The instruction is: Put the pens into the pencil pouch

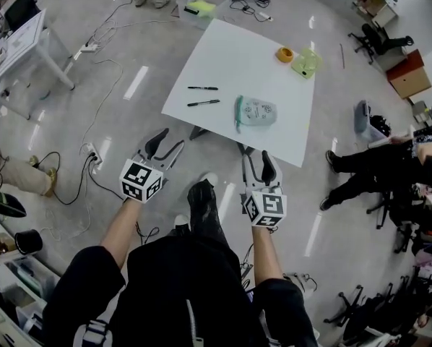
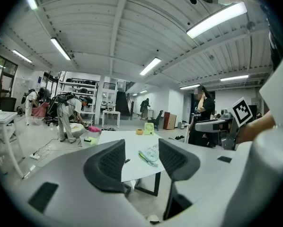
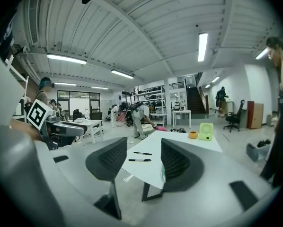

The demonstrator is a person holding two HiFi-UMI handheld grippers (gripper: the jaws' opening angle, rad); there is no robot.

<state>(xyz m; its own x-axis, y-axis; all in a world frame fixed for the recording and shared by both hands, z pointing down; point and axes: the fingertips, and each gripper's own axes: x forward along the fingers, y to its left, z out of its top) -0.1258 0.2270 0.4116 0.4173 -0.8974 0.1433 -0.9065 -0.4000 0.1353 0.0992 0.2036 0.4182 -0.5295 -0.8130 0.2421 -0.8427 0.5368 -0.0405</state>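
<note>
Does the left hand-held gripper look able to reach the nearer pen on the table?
Probably yes. The left hand-held gripper is open and empty just short of the table, and the nearer pen lies clear near that edge.

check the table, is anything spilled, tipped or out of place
Nothing stands out. The two pens lie flat and roughly parallel on the white table, the pencil pouch flat beside them; no spill or damage shows.
</note>
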